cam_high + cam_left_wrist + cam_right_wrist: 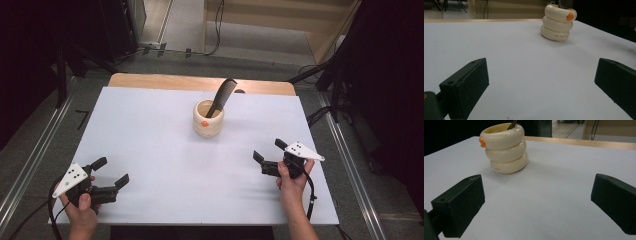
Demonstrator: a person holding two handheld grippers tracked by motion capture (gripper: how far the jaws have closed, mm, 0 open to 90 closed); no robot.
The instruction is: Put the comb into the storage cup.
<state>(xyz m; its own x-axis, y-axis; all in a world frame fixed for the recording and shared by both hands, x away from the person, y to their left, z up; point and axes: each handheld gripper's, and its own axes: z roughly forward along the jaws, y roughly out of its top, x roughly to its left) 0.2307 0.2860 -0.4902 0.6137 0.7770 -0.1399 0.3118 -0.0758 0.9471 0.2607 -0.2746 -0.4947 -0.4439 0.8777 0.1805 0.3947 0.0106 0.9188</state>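
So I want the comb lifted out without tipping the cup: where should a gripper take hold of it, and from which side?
Grip the comb on its upper part, which sticks out above the cup and leans toward the table's far right. Come from above with the right gripper, jaws across the thin flat sides, then pull along the comb's lean, which probably avoids levering the rim.

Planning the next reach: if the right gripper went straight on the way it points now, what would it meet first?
Probably nothing: the right gripper, open, points across bare table, passing right of the cream holder with its comb. Depth is uncertain.
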